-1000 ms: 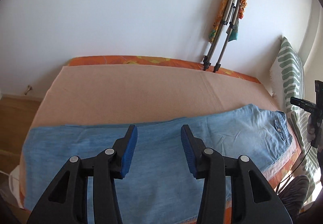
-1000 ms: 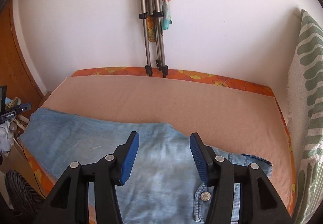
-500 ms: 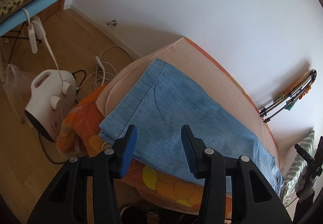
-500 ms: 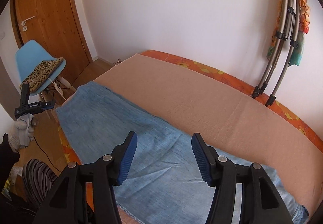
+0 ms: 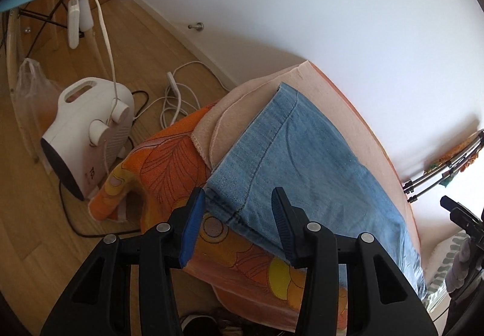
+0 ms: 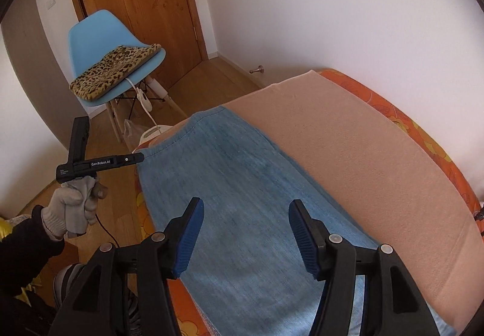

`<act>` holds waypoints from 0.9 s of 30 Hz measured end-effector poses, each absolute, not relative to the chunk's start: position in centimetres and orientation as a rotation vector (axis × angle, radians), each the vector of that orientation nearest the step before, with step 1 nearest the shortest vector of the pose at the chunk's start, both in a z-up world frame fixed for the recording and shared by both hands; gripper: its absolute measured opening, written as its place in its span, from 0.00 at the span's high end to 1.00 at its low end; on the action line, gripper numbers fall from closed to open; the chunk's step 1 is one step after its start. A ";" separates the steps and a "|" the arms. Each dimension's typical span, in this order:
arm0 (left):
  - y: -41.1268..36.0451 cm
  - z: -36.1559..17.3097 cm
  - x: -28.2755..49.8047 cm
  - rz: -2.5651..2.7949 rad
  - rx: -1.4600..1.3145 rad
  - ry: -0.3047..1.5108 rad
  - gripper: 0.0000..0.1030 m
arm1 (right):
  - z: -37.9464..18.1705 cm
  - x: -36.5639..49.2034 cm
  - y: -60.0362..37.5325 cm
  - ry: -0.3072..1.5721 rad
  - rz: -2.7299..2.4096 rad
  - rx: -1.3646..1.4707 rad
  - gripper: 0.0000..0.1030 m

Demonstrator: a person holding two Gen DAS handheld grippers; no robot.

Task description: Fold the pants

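The one legible label is "GenRobot.AI", printed in white on the black body of the left tongs (image 6: 104, 162) as the right wrist view shows them, gripped by a white-gloved left hand (image 6: 74, 202). Smaller print near its handle is too fine to read.

The pants (image 5: 305, 166), light blue denim, lie flat along the near edge of the bed (image 6: 363, 154), on a peach blanket (image 6: 372, 160) over an orange flowered cover (image 5: 169, 166). Their hem end hangs slightly over the bed's corner. In the left wrist view the left tongs (image 5: 236, 224) are released, jaws apart on either side of that hem corner without touching it. The right tongs (image 6: 243, 236) are likewise spread wide, above the middle of the denim.

On the wooden floor beside the bed stand a white fan heater (image 5: 87, 136) and loose white cables (image 5: 178, 93). A blue chair (image 6: 99, 42) carrying a leopard-print cushion (image 6: 115, 69) stands before a wooden door (image 6: 145, 3). A folded tripod (image 5: 444, 175) leans against the white wall.
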State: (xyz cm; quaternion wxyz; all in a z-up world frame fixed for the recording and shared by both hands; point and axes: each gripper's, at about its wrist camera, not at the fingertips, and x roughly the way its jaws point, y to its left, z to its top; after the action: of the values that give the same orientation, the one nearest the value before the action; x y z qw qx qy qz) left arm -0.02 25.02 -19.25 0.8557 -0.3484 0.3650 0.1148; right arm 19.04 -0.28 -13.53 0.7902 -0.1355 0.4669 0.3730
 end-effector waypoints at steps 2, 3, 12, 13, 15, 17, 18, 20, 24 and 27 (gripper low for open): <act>25.0 -19.6 -0.5 0.262 -0.731 0.755 0.57 | -13.9 19.2 2.4 1.012 0.850 -0.305 0.41; 25.0 -19.7 -0.8 0.264 -0.726 0.739 0.57 | -14.1 19.3 3.7 1.017 0.872 -0.313 0.41; 25.0 -20.0 -0.9 0.239 -0.706 0.699 0.66 | -17.3 20.3 13.8 1.099 0.978 -0.342 0.41; 25.0 -20.0 -0.9 0.247 -0.705 0.694 0.71 | -17.8 20.5 14.5 1.118 0.983 -0.334 0.41; 25.2 -19.9 -1.1 0.242 -0.715 0.658 0.82 | -18.6 21.1 16.2 1.156 0.987 -0.312 0.41; 25.2 -19.5 -1.4 0.223 -0.729 0.621 0.88 | -19.6 21.8 18.2 1.206 0.990 -0.286 0.41; 25.1 -19.3 -1.5 0.213 -0.722 0.607 0.90 | -20.2 22.1 19.2 1.233 0.989 -0.278 0.41; 24.7 -19.0 -1.4 0.190 -0.704 0.592 0.91 | -21.4 22.7 21.4 1.290 0.986 -0.271 0.41; 24.0 -18.7 -1.0 0.157 -0.680 0.581 0.91 | -24.0 23.8 25.2 1.386 0.955 -0.246 0.41; 23.6 -18.8 -0.9 0.142 -0.666 0.580 0.91 | -26.2 24.0 27.6 1.456 0.912 -0.282 0.41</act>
State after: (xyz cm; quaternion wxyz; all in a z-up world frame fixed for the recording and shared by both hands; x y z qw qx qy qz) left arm -0.88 23.58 -18.80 0.9015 -0.3222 0.2806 0.0685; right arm 24.00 27.60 -26.18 0.6444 -0.1238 0.6395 0.4006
